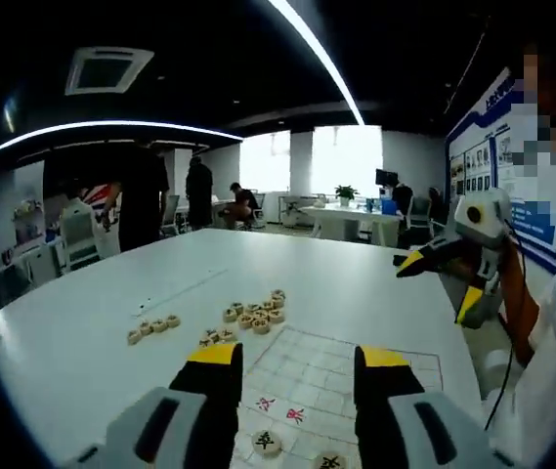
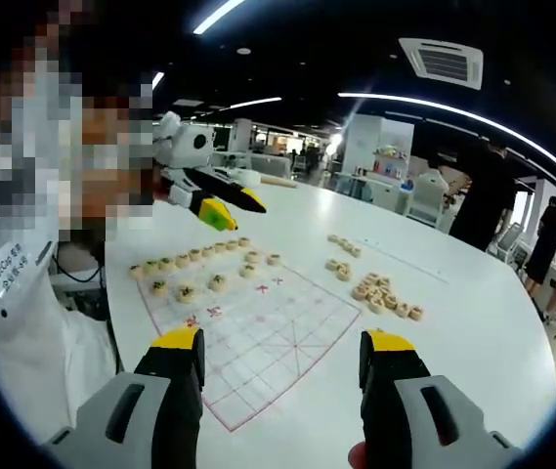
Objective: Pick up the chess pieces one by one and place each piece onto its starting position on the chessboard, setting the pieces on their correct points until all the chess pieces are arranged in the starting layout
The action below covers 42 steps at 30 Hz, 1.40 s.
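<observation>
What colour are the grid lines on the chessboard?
Red lines on the white chessboard, clearest in the right gripper view.

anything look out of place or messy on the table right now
Nothing looks damaged or spilled. Many round wooden chess pieces lie off the board: a loose cluster and a few more on the white table, beyond the red-lined paper chessboard. One board edge already holds a row of pieces. Both grippers are open, holding nothing.

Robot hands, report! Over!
Left gripper open, empty. Right gripper open, empty. Some pieces set along chessboard edge; loose pile waiting on table. Nothing in the way.
</observation>
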{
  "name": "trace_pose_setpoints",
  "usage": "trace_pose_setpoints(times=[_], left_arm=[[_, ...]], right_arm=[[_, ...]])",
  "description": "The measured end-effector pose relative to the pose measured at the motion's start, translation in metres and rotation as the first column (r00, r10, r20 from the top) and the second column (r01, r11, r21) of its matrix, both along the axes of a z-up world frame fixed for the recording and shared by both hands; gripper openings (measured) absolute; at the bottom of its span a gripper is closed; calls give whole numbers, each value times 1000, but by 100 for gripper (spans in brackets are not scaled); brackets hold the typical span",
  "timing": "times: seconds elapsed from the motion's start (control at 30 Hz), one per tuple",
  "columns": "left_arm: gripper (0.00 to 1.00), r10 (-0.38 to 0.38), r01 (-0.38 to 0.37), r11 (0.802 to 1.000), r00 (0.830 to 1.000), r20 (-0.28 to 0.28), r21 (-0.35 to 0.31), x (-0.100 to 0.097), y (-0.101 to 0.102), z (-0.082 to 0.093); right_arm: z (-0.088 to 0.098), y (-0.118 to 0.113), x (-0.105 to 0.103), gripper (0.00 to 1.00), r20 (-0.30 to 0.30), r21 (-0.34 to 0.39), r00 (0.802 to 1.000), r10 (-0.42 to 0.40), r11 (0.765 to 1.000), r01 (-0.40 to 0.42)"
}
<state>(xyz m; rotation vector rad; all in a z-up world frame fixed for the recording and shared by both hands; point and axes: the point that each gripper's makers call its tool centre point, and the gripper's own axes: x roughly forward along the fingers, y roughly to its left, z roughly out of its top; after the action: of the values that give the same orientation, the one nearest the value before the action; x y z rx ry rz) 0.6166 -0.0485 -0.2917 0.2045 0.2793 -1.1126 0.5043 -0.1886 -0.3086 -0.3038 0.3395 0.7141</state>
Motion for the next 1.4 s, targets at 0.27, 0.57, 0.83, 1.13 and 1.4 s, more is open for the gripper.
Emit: trace_pose_setpoints(times=[0.27,0.57,0.83,1.13,1.4], left_arm=[[34,110,-108,993,993,-37,52,64,-20,-18],[29,118,-113,986,992,-34,125,109,-62,-29],[29,108,-98,979,993,-44,179,140,-109,-51],[25,132,-111,962,989,-69,248,168,-136,-82],[26,164,-132,957,981,-107,257,184,-149,-99]], right_arm=[[2,-4,1,64,5,3,1000,-9,1000,9],[5,-7,0,64,12,7,1000,-14,1000,14],[5,-9,0,64,17,9,1000,-22,1000,22],[5,-13,0,64,18,12,999,-33,999,33],[7,-16,0,64,21,14,999,-36,999,35]])
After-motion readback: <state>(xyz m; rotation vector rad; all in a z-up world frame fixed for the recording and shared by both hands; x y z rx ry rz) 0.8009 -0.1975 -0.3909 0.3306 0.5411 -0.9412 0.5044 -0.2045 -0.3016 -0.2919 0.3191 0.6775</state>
